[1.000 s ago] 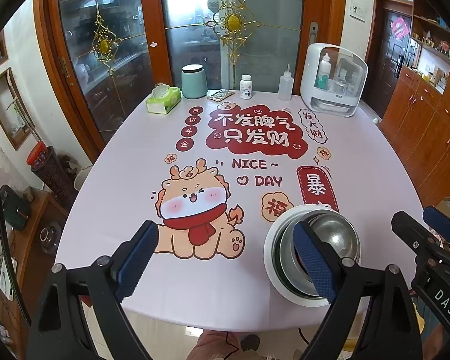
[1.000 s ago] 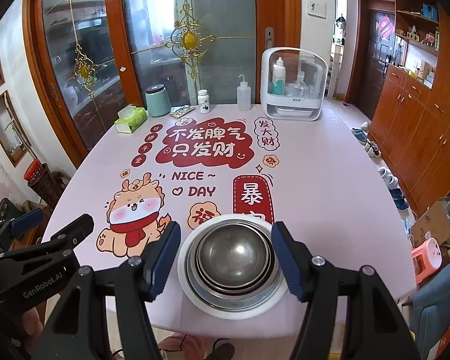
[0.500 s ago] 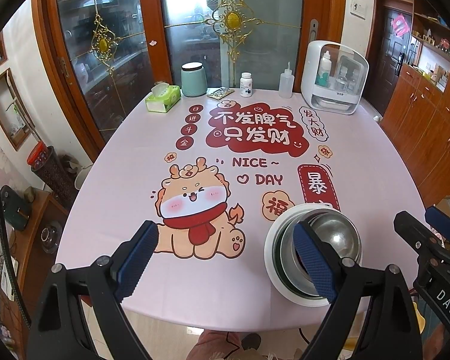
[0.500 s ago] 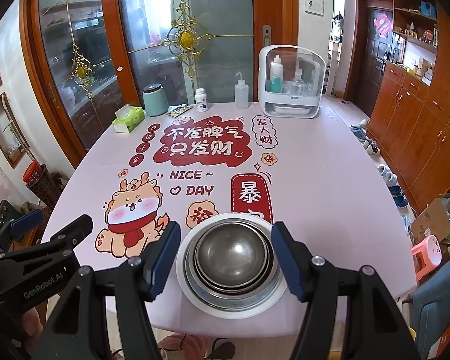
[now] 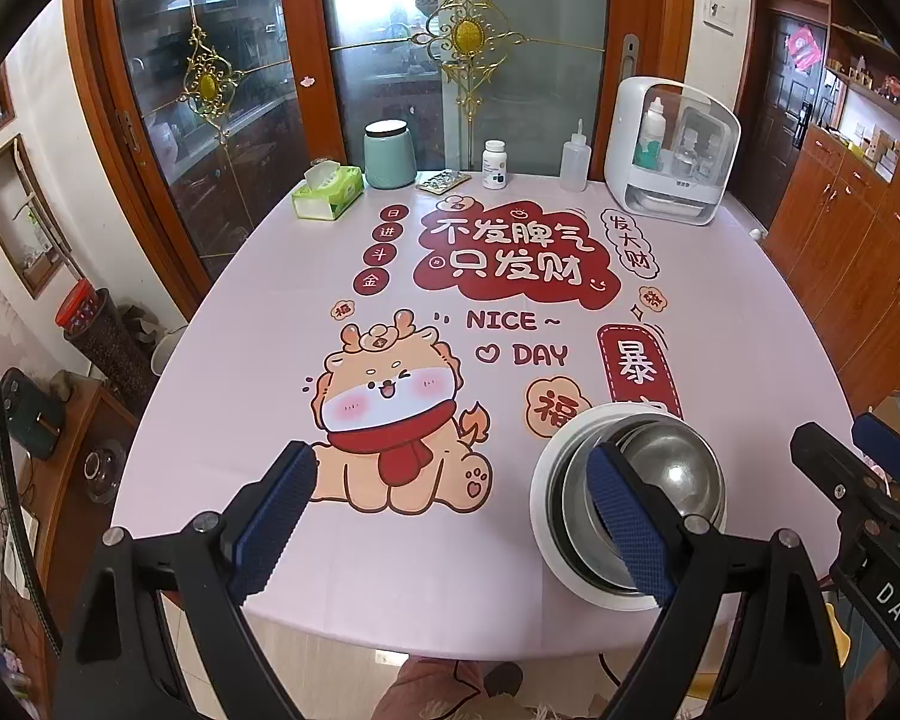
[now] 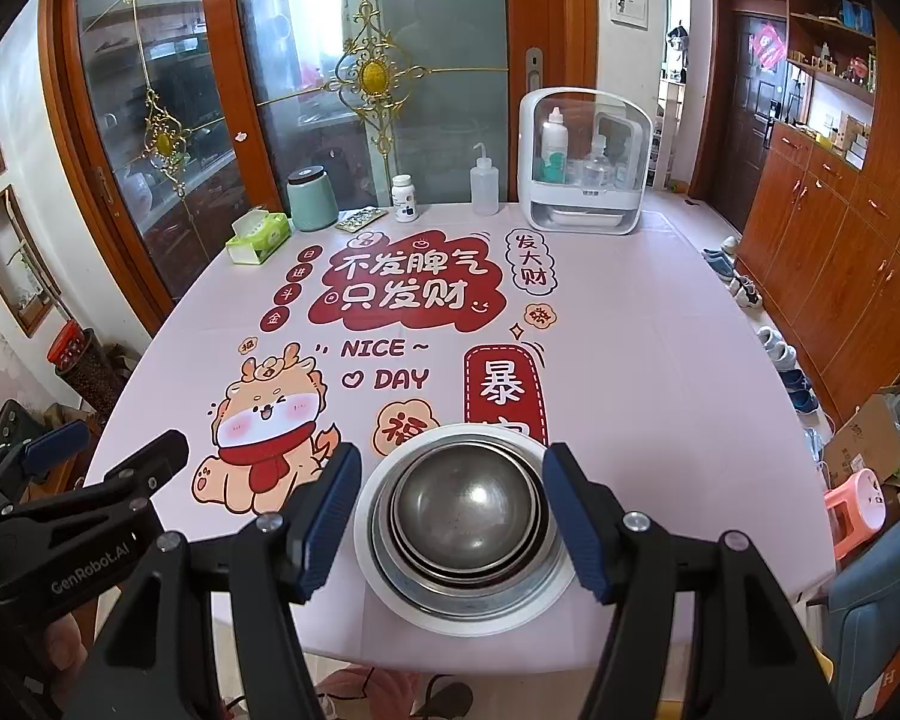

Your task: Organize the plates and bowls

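A stack stands near the table's front edge: a white plate [image 6: 390, 585] carries nested steel bowls [image 6: 467, 498]. It also shows in the left wrist view, plate [image 5: 549, 531] and bowls [image 5: 675, 471]. My right gripper [image 6: 450, 519] is open, its blue pads either side of the stack and nearer than it, holding nothing. My left gripper [image 5: 450, 519] is open and empty to the left of the stack, over the dragon print; its right pad [image 5: 627, 528] overlaps the stack in view.
The pink printed tablecloth [image 6: 630, 324] covers the table. At the far edge stand a green tissue box [image 6: 258, 236], a teal canister [image 6: 312, 199], a pill bottle [image 6: 404, 198], a squeeze bottle [image 6: 483, 186] and a white cabinet [image 6: 583, 162]. Wooden cabinets stand at right.
Both grippers have drawn back and up very slightly; the stack has not moved and both grippers stay open.
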Action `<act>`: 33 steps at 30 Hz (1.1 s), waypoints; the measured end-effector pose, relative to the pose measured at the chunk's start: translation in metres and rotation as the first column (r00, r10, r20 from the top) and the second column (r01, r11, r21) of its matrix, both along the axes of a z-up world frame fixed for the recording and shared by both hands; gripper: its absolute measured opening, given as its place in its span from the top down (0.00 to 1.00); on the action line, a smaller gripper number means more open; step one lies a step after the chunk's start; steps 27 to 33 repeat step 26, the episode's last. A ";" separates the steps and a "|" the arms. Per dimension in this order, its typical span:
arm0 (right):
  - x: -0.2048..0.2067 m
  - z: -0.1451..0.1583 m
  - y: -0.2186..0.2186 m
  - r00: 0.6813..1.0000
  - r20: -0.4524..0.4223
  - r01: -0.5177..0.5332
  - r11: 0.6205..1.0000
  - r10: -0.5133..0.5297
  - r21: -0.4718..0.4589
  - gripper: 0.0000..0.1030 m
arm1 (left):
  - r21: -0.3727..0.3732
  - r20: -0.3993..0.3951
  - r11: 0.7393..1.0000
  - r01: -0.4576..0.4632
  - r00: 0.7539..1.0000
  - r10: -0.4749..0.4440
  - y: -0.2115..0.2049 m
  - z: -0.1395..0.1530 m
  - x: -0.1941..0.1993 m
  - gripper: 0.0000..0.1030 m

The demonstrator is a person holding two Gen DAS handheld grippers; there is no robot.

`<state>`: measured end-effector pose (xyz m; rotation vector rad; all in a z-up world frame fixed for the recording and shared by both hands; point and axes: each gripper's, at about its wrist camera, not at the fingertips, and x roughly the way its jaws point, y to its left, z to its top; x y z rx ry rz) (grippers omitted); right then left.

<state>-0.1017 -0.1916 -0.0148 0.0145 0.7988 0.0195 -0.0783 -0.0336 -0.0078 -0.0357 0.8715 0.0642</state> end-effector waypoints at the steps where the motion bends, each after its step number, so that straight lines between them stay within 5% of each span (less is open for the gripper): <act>1: 0.000 0.000 0.000 1.000 -0.001 0.000 1.000 0.000 -0.001 0.39 | 0.000 0.000 1.000 0.000 1.000 0.000 0.000 0.000 0.000 0.12; 33: 0.003 -0.004 -0.002 1.000 -0.018 0.001 1.000 0.000 0.019 0.39 | 0.005 -0.015 1.000 0.005 1.000 -0.004 0.001 -0.005 -0.001 0.12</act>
